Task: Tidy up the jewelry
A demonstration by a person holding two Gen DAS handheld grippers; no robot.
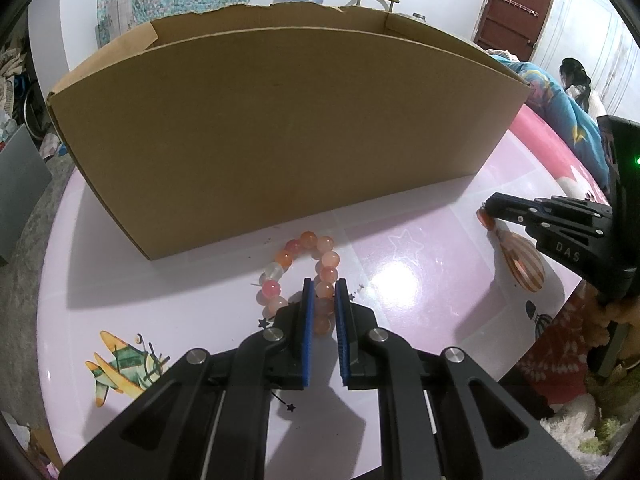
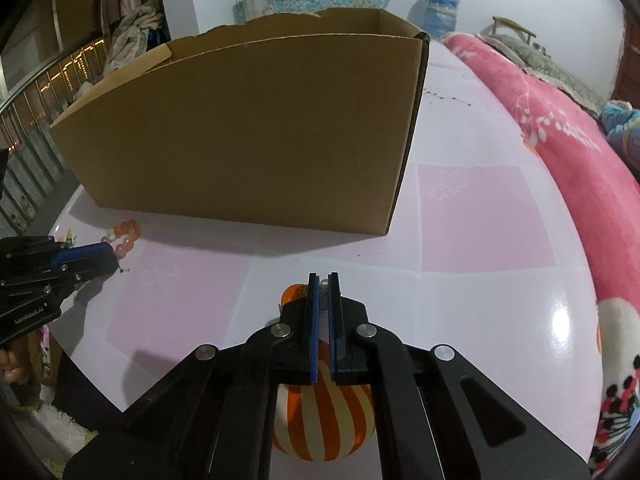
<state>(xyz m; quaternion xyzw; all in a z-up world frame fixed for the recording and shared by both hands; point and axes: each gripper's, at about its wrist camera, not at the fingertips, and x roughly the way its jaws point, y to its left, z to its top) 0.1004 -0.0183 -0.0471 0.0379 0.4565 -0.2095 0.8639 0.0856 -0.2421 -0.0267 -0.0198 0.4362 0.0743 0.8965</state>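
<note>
The bead bracelet [image 1: 304,276] lies flat on the counter [image 1: 420,248], and I have one side of its loop between the blue pads of the left hand-held gripper [image 1: 324,292], whose jaws stand narrow and appear to press on the beads; the remainder of the loop curves out ahead and to the left of the fingertips, just short of the cardboard box [image 1: 272,132]. I judge that taking a single strand rather than the full ring lets narrow jaws carry it. The orange-and-white striped pendant [image 2: 324,416] sits beneath the right hand-held gripper [image 2: 323,292], its wide body under the linkage and its thin neck running forward between the pads toward a small orange bead [image 2: 292,293] just left of the fingertips. No earlier view is available, so I report only that these jaws are nearly together on the neck; in the left wrist view the pendant appears to hang slightly below the fingertips. Gripping the slim neck suits the flat body, which is too broad for the jaws. The box stands ahead of both hand-held grippers, open at the top, and I take it as the destination. Each piece must clear its tall near wall.
</note>
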